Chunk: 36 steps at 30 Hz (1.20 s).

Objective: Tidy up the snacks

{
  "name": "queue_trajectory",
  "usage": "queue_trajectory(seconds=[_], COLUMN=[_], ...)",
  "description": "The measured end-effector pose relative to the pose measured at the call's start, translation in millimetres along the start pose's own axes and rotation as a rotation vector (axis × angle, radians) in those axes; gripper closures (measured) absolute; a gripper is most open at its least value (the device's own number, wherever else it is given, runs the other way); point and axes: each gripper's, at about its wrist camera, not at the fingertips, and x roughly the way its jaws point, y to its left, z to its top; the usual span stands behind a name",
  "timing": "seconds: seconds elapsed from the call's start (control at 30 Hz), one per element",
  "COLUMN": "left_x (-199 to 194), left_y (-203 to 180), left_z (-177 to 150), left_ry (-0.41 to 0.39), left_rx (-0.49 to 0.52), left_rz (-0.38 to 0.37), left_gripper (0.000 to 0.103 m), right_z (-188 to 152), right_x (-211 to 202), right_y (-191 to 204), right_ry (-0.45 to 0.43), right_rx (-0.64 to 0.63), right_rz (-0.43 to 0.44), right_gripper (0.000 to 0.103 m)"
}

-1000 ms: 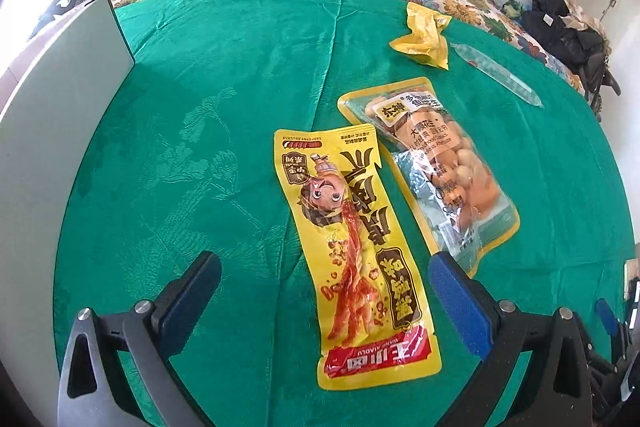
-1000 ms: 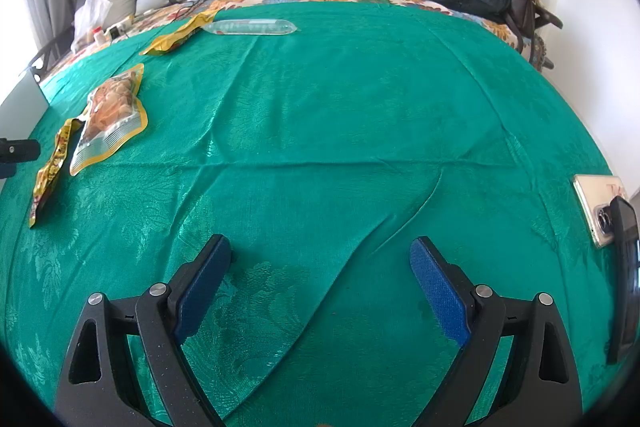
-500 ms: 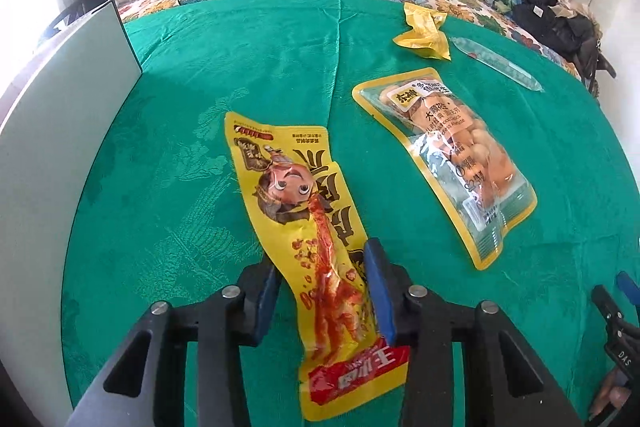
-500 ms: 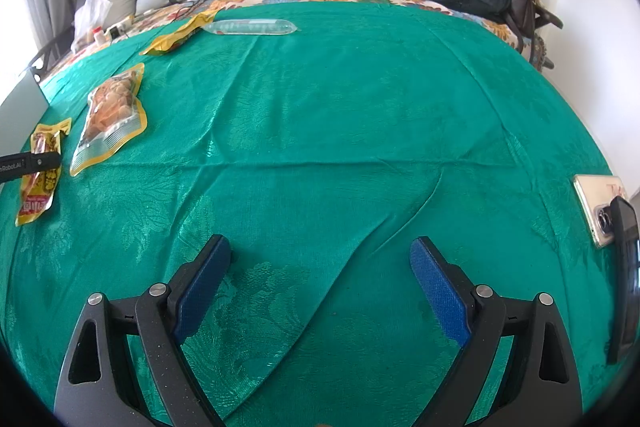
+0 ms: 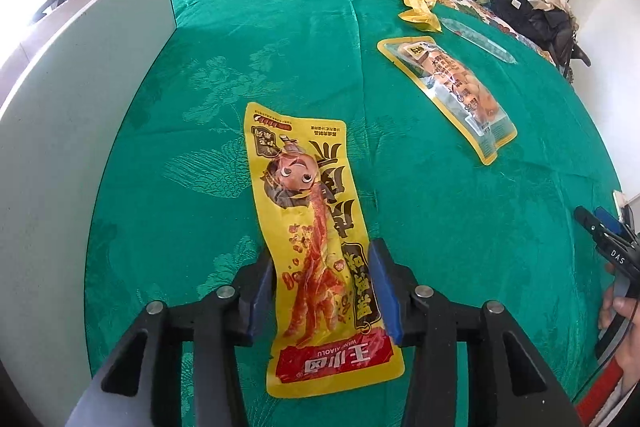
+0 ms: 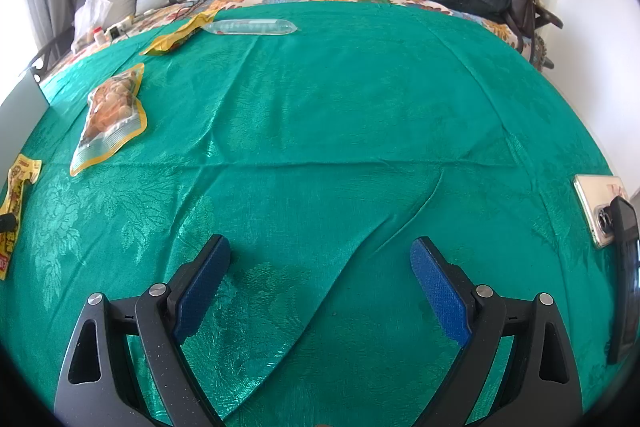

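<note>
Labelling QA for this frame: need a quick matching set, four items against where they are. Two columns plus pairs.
Things:
1. cartoon pack
2. sausage pack
3. clear tube
4. phone

Places:
A. right edge of the green cloth, beside the right gripper
B. between the closed jaws of the left gripper
C. far edge of the cloth, next to the crumpled yellow wrapper
D. flat on the cloth, beyond and to the right of the left gripper

Pairs: 1-B, 2-D, 3-C, 4-A

A yellow cartoon-printed snack packet with a red end band lies on an emerald floral-damask cloth, near a yellow-edged clear pouch of orange snacks.
</note>
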Motion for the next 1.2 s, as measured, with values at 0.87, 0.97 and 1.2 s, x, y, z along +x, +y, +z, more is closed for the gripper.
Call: queue_trajectory(seconds=[0.87,0.97,1.2], left_x=[19,17,15], left_y=[19,24,28], left_z=[9,4,-1], left_ry=[-0.073,-0.111,-0.164], left_rx=[-0.073,-0.056,-0.051], left_rz=[0.193,0.193,0.197], left_gripper=[0.0,0.0,0.0], right_z=[0,0,0], right_x=[0,0,0], right_y=[0,0,0], right_ry=[0.0,0.0,0.0], right_rx=[0.0,0.0,0.0], right_rz=[0.0,-0.001,-0.001], right_gripper=[0.009,0.009,0.009])
